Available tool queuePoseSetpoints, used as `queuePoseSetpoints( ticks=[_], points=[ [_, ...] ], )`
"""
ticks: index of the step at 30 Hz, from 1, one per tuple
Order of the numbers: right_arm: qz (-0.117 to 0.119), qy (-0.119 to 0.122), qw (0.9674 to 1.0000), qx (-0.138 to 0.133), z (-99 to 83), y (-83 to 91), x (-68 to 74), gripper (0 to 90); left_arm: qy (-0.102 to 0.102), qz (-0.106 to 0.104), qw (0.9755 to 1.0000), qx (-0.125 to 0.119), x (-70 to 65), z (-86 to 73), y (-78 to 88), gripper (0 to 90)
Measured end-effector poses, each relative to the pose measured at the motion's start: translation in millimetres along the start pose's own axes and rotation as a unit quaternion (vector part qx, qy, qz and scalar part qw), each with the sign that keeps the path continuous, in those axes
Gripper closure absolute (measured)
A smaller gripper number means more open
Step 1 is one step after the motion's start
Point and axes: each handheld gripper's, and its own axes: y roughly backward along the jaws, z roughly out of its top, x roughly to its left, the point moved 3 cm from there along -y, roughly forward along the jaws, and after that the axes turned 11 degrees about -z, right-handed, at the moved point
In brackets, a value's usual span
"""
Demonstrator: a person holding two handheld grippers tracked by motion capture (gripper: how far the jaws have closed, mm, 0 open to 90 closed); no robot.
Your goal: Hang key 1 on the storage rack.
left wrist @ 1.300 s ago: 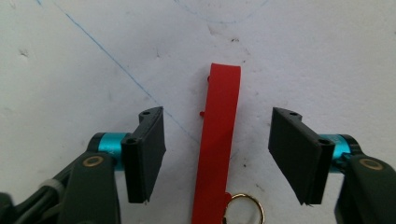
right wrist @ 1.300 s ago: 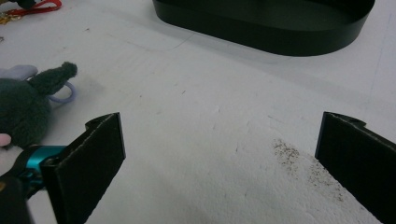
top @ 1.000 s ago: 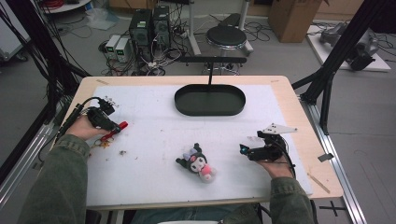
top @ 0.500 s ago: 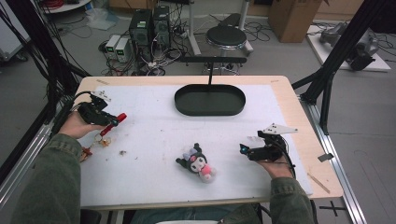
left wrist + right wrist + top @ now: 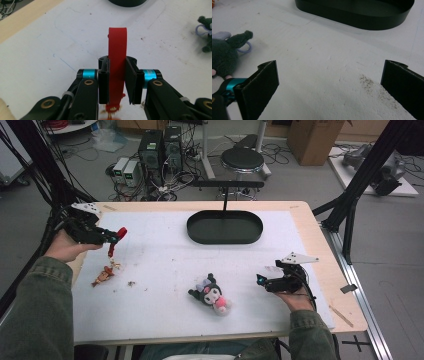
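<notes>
My left gripper (image 5: 116, 236) is up off the white mat (image 5: 165, 255) at its left edge, jaws clamped on a red strap (image 5: 117, 65). In the left gripper view the strap runs upright between the two black pads and loops over above them. In the high view the strap hangs down from the jaw tips to a small orange-and-cream charm (image 5: 106, 274) that lies on the mat just below. Whether the charm's weight is off the surface I cannot tell. A tiny brown speck (image 5: 132, 283) sits near the charm.

My right gripper (image 5: 261, 280) rests low at the mat's right side, jaws spread wide with nothing between them; its own view shows bare mat between the pads and a patch of dark grit (image 5: 372, 87) near the right pad.

Between the two grippers lies a dark plush toy (image 5: 212, 295) with a pink part at its lower end, well apart from the strap and near the right gripper. In the right gripper view its ear and a lilac loop sit at the left edge.

A black oval tray (image 5: 225, 238) stands at the far middle of the mat. Nothing lies on the mat between the strap and the tray. Behind the table I see a stool (image 5: 242, 158) and computer boxes (image 5: 160, 145) on the floor.
</notes>
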Motion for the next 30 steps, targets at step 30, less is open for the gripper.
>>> queuePoseSetpoints(
  ticks=[30],
  points=[
    [0.032, -0.012, 0.9993, -0.012, 3.3, -6.1, 0.8, 0.5, -0.046, -0.014, 0.9983, -0.032, -26.3, 97.3, 10.0, 74.7]
  ],
)
